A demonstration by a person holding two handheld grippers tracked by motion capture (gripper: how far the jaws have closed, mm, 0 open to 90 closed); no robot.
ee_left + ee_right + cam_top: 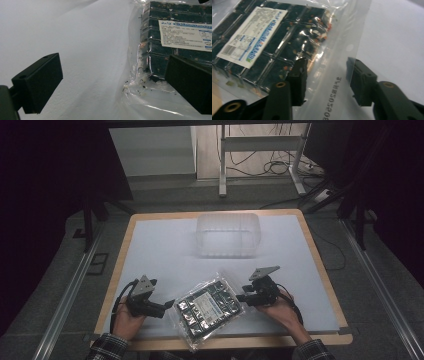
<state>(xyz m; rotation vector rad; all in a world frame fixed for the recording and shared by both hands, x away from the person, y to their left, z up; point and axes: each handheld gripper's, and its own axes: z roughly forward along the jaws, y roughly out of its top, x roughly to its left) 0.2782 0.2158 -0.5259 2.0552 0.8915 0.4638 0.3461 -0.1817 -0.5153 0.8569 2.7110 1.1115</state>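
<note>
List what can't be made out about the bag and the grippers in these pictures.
- Label print on the bag: too small and blurred in every view.
- Bag's far corner, left gripper view: cut off by the frame edge.
- Right gripper: whether its pads press the clear film is unclear; the film runs between them.
- Clear container, high view: contents can't be told through the hazy walls.

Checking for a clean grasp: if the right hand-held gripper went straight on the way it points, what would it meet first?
Probably the clear bag: its edge already lies between the right hand-held gripper's jaws, with the dark blocks inside just beyond.
</note>
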